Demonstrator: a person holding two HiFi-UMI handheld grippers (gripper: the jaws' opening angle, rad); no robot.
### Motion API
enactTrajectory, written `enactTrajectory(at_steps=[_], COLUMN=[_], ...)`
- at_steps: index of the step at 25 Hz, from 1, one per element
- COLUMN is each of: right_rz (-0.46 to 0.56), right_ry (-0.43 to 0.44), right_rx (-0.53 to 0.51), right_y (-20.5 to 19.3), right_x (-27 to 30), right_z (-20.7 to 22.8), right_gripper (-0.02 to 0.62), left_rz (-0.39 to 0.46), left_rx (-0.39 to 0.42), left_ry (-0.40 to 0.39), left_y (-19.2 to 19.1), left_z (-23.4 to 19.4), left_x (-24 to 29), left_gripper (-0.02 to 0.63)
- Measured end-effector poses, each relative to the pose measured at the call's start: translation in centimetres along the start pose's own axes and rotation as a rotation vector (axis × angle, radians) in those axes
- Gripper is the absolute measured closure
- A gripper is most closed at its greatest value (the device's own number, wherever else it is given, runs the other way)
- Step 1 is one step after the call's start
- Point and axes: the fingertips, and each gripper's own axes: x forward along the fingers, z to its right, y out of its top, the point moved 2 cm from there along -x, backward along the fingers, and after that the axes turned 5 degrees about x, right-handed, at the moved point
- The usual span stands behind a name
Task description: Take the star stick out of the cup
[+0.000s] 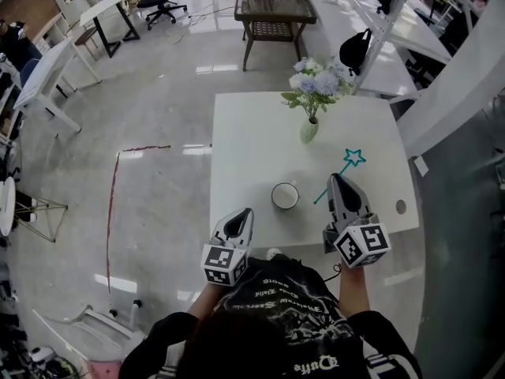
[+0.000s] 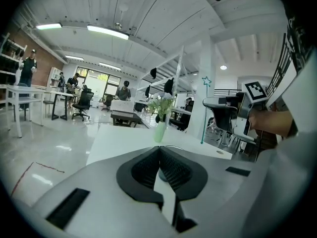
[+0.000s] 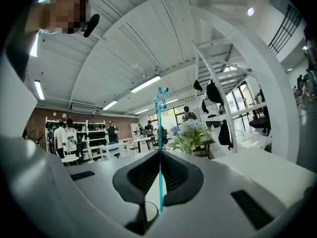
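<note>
A teal star stick (image 1: 345, 167) is clear of the white cup (image 1: 285, 196) and slants up to the cup's right, its star (image 1: 354, 158) toward the far side. My right gripper (image 1: 336, 180) is shut on the stick's shaft. In the right gripper view the stick (image 3: 159, 133) stands upright between the black pads (image 3: 143, 175), and the cup's rim (image 3: 144, 216) shows below them. My left gripper (image 1: 243, 214) hovers at the table's near edge, left of the cup, shut with nothing in it (image 2: 159, 150). The left gripper view also shows the stick (image 2: 203, 110) held aloft.
A green vase of pale flowers (image 1: 310, 93) stands on the white table (image 1: 245, 133) behind the cup. The table has a small round hole (image 1: 401, 207) near its right edge. A dark wicker table (image 1: 273, 14) and white desks stand farther off on the glossy floor.
</note>
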Motion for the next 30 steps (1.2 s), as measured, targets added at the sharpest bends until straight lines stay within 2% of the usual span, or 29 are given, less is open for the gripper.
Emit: enactTrajectory(at_steps=[6,11,19,30], right_rz=[-0.038,-0.038,-0.099,-0.158], right_ry=[-0.068,-0.099,-0.171,-0.201], right_rx=[-0.040,-0.039,-0.021,-0.028], right_y=[-1.5,-3.1,-6.4,-8.5], right_x=[-2.7,-5.0,-8.0,-9.4], right_z=[1.5,2.6,3.7,4.1], right_gripper=[0.581,0.583,0.583,0.583], left_rz=[-0.006,-0.009,-0.028,-0.041], left_rx=[0.017,0.027,0.034,0.045], left_ry=[-0.044,-0.080,-0.128,-0.127], left_y=[-0.1,-0.3,-0.9,-1.4], left_z=[1.4,2.5,4.3,4.7], left_x=[0.6,0.8,0.8,0.0], left_gripper=[0.586,0.586,0.586,0.586])
